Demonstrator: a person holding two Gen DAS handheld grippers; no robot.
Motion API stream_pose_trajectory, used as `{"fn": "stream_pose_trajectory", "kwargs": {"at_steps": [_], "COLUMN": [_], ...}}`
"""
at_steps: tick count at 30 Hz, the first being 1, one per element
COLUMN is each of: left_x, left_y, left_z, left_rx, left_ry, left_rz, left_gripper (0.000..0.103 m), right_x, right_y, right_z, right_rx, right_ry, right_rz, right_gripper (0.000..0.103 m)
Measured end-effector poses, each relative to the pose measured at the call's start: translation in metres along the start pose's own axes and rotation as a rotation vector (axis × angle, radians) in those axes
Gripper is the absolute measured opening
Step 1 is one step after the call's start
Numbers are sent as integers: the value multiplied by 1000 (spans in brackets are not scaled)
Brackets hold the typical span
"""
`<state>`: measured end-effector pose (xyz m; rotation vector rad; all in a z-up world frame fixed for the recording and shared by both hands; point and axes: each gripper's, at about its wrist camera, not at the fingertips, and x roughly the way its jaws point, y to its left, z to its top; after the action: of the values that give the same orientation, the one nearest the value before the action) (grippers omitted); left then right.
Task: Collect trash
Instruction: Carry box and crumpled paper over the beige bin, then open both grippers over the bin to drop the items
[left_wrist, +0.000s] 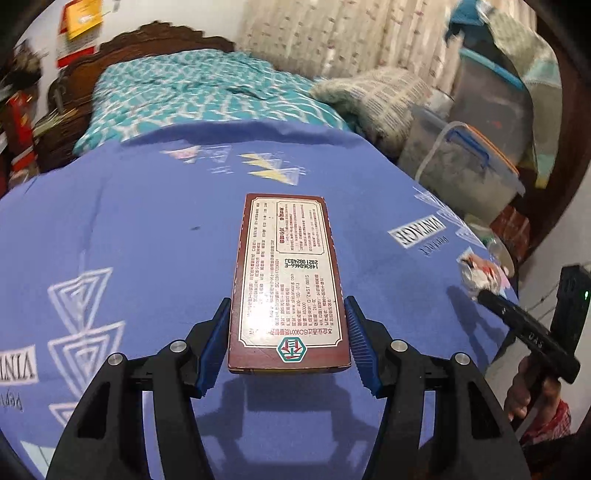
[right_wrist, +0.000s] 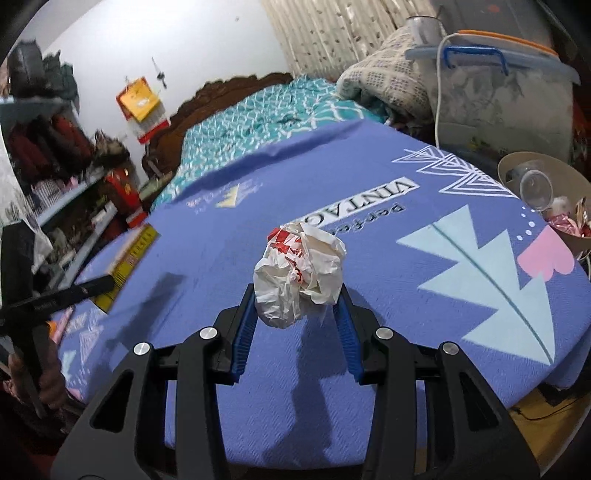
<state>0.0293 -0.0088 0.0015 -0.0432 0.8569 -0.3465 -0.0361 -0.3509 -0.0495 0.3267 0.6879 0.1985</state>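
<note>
We have the left tongs (left_wrist: 288, 328) clamped on the near end of a flat, dark-red rectangular cardboard box with a cream printed label (left_wrist: 290, 280), blue ribbed pads (left_wrist: 212, 343) pressing each long side, and the box hangs lifted above the purple-blue patterned cloth on the surface (left_wrist: 147, 229), throwing its shadow just beneath. Over on the other side, our right tongs (right_wrist: 295, 314) are pinched on a crumpled white paper wrapper with red print (right_wrist: 299, 273), the wad squeezed between the blue pads (right_wrist: 245, 332) and bulging up over their tips, its shadow on the cloth below. From the left wrist view we catch that same wrapper small at the far right, at the tip of the right tongs' black finger. From the right wrist view, the box shows at the left edge with a yellow side, beside the black bar of the other tool and a hand (right_wrist: 40, 376) gripping its handle. Past the surface's right edge sits a tan round bin (right_wrist: 535, 173) holding a clear plastic cup and red-and-silver scraps, well apart from the wrapper. Beyond the surface lies a bed with a teal-and-white patterned cover (left_wrist: 192, 96) and a carved dark wooden headboard.
</note>
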Motion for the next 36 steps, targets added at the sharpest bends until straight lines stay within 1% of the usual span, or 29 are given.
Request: {"fn": "stream_pose_trajectory", "kwargs": {"at_steps": [2, 5, 7, 8, 9, 11, 12, 13, 16, 17, 18, 20, 21, 24, 25, 26, 27, 28, 29, 30, 31, 32, 34, 36], "left_x": [9, 28, 45, 51, 62, 78, 90, 98, 130, 141, 158, 181, 198, 227, 234, 242, 250, 260, 267, 276, 283, 285, 283, 271], "left_y": [-17, -54, -86, -97, -120, -151, -178, -195, -259, -277, -304, -336, -360, -406, -417, -428, -437, -445, -451, -457, -459, -457, -448, -433], "left_z": [8, 24, 43, 47, 60, 74, 86, 92, 114, 120, 128, 136, 141, 144, 143, 142, 140, 140, 138, 136, 135, 134, 138, 143], "left_rx": [34, 103, 166, 186, 227, 277, 317, 339, 403, 418, 436, 445, 455, 479, 483, 486, 487, 484, 484, 483, 475, 465, 418, 383], "left_ry": [15, 49, 71, 77, 89, 102, 108, 111, 136, 144, 166, 198, 227, 280, 295, 313, 329, 344, 359, 375, 380, 385, 392, 367], "left_rz": [-24, -89, -147, -163, -193, -238, -278, -300, -389, -410, -442, -471, -492, -531, -540, -549, -552, -547, -538, -513, -482, -472, -488, -509], "left_gripper": [56, 56, 56, 56, 56, 56, 56, 56, 56, 56, 56, 56, 56, 56, 56, 57, 57, 60, 66, 81, 83, 83, 82, 82], "right_x": [-2, 5, 2, -3, -10, -23, -30, -37, -53, -57, -58, -56, -55, -47, -42, -38, -32, -28, -20, -16, -15, -15, -17, -25], "right_y": [-4, -12, -27, -36, -47, -73, -87, -104, -160, -179, -196, -228, -241, -267, -271, -274, -277, -276, -278, -279, -276, -273, -264, -255], "right_z": [3, 0, 5, 9, 15, 28, 34, 41, 58, 61, 63, 64, 63, 63, 63, 64, 64, 64, 68, 70, 71, 71, 70, 64], "right_rx": [21, 29, 51, 64, 78, 113, 131, 148, 216, 239, 258, 296, 314, 335, 334, 331, 329, 328, 329, 326, 320, 314, 301, 301], "right_ry": [-11, 0, -30, -55, -83, -137, -161, -180, -224, -229, -222, -203, -196, -170, -160, -148, -136, -128, -119, -114, -121, -136, -160, -197], "right_rz": [17, 7, 0, -13, -31, -77, -104, -135, -254, -287, -324, -391, -410, -455, -464, -470, -475, -476, -471, -454, -449, -462, -472, -468], "right_gripper": [44, 44, 44, 44, 44, 44, 44, 44, 44, 44, 44, 44, 44, 45, 46, 52, 54, 61, 66, 68, 70, 70, 70, 70]}}
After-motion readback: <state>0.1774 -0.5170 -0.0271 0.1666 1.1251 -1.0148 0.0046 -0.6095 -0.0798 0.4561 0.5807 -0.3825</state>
